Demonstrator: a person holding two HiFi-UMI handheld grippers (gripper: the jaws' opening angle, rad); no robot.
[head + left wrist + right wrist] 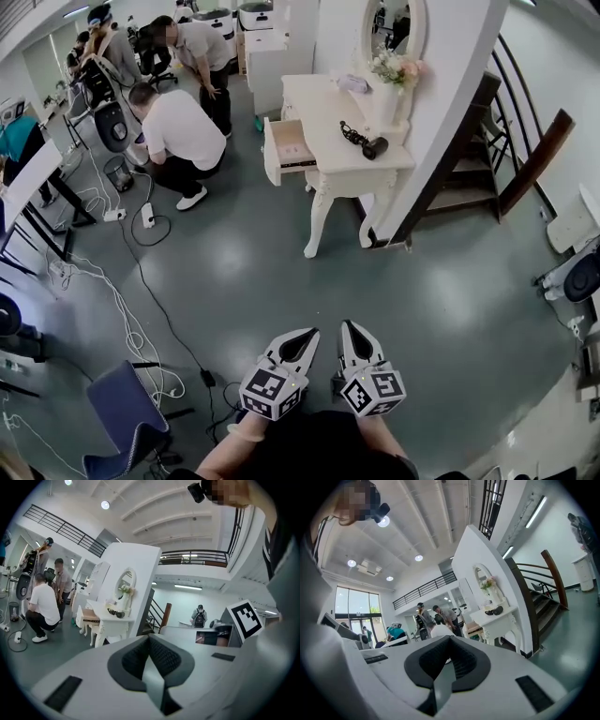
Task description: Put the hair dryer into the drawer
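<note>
The black hair dryer (pixel 364 141) lies on top of a white dressing table (pixel 328 164) far ahead of me, beside a vase of flowers (pixel 394 80). The table's drawer (pixel 286 145) stands pulled out to the left. Both grippers are low in the head view, side by side, well short of the table. My left gripper (pixel 310 333) is shut with nothing in it, and so is my right gripper (pixel 348 326). The left gripper view shows its jaws (pixel 149 639) meeting, with the hair dryer (pixel 116 613) small beyond them. The right gripper view shows the same (pixel 450 639), with the hair dryer (pixel 494 611) distant.
A white partition wall (pixel 450 103) with an oval mirror stands behind the table, and a staircase (pixel 487 159) lies to its right. A crouching person (pixel 178 136) and others are at the back left. Cables (pixel 141 281) trail over the grey floor. A blue chair (pixel 127 412) sits at the lower left.
</note>
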